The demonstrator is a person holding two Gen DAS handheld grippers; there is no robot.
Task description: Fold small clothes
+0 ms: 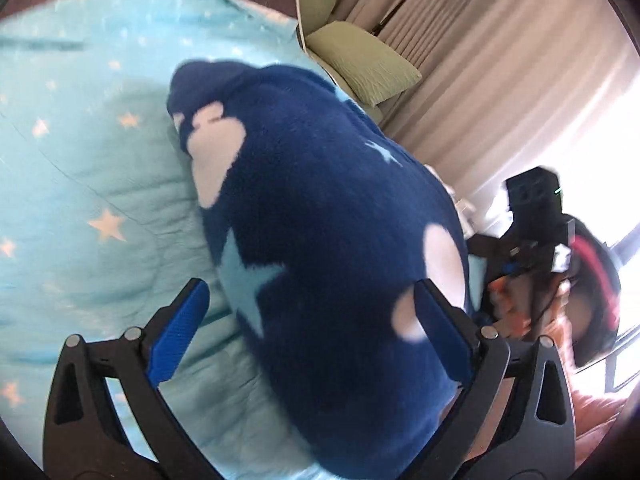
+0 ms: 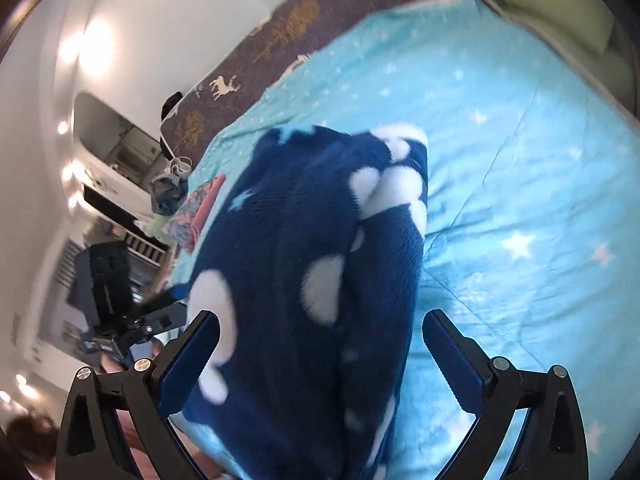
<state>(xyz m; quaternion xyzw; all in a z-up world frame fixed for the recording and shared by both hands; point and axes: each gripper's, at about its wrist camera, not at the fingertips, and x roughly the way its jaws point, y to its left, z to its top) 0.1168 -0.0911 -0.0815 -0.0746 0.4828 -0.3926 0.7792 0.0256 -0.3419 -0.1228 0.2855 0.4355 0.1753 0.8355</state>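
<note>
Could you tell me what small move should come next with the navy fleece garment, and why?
Probably close the left gripper and right gripper on the navy fleece garment. Both sets of fingers stand wide open with the bunched fleece running between them on the light blue star blanket, so nothing is gripped yet for a fold.

A deep, fuzzy fleece pile is shown by the navy garment (image 1: 320, 240). Thin, matt, creased woven cloth is seen on the light blue bedspread (image 1: 80, 160). Ribbed fabric covers the green pillow (image 1: 364, 60). Ridged blue pads (image 1: 176, 336) are carried by matt black plastic.
</note>
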